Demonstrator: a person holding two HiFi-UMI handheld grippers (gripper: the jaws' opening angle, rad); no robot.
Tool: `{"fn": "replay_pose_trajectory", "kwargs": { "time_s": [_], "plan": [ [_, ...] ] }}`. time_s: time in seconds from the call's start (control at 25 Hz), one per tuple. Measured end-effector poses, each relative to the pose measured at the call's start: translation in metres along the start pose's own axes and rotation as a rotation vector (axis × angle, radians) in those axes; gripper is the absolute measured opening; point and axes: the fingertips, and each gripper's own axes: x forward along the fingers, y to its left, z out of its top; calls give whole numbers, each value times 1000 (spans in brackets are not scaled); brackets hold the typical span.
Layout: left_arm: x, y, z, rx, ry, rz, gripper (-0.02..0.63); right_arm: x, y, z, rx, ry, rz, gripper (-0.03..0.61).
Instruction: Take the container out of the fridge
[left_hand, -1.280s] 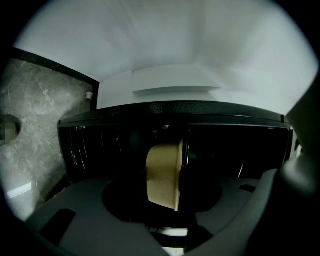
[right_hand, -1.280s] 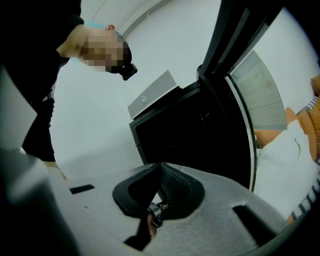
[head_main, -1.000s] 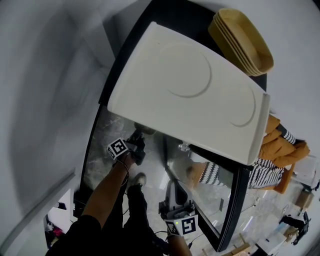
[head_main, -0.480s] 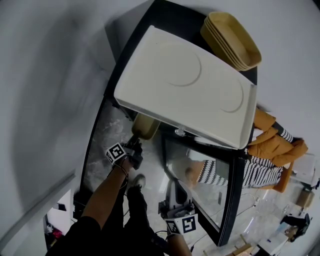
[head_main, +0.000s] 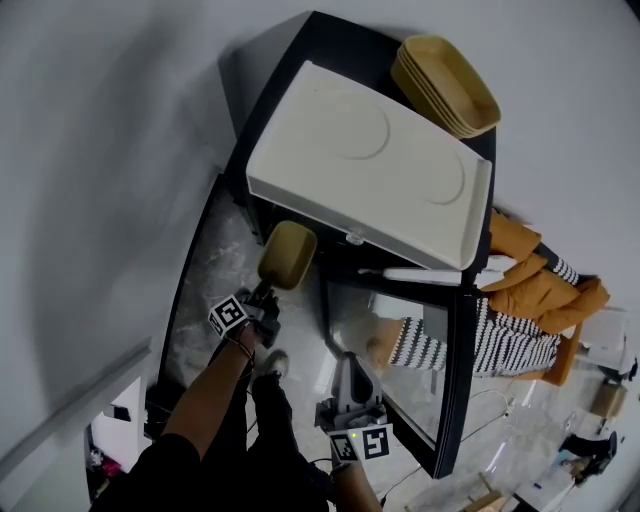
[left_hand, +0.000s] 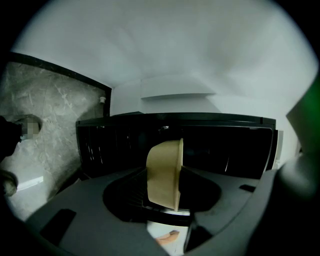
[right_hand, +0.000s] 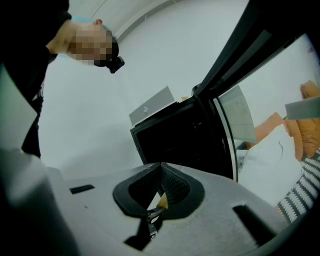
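**Container out, hanging from my left fingers**

The container (head_main: 287, 254) is clear of the fridge (head_main: 330, 40), in the air just in front of its dark opening and below the white tray (head_main: 370, 170) on top. It is turned on its side, so I see it edge-on, rim upright.

I judge it light and stiff, smooth tan plastic, probably empty, though I cannot see inside. My hold is a pinch on one wall near the rim. That is a fair place to grip, but a smooth wall held at one edge could swing or slide out if I jerk it. A hold lower on the wall, or a second support under the base, would be safer.

My left gripper (head_main: 262, 296) has its fingers partly apart, clamped on that wall. The left forearm reaches forward, wrist close to level, fingers aimed at the opening.

My right gripper (head_main: 352, 375) sits lower, beside the edge of the open glass door (head_main: 400, 350). Its fingers are closed together on nothing that I can see and angled up along the door.
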Motion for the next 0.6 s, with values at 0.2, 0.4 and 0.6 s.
{"fn": "replay_pose_trajectory", "kwargs": {
  "time_s": [0.2,0.4,0.6],
  "plan": [
    [-30,-15,-6,-10,-16,21,178,-13,4,9,5,-1,-13,0],
    [-63,-37,-13,-9,-28,24,178,-28,11,21,-1,0,-18,0],
    [-95,-66,-17,-28,-50,47,177,-43,19,34,-7,-2,-18,0]
  ]
}}
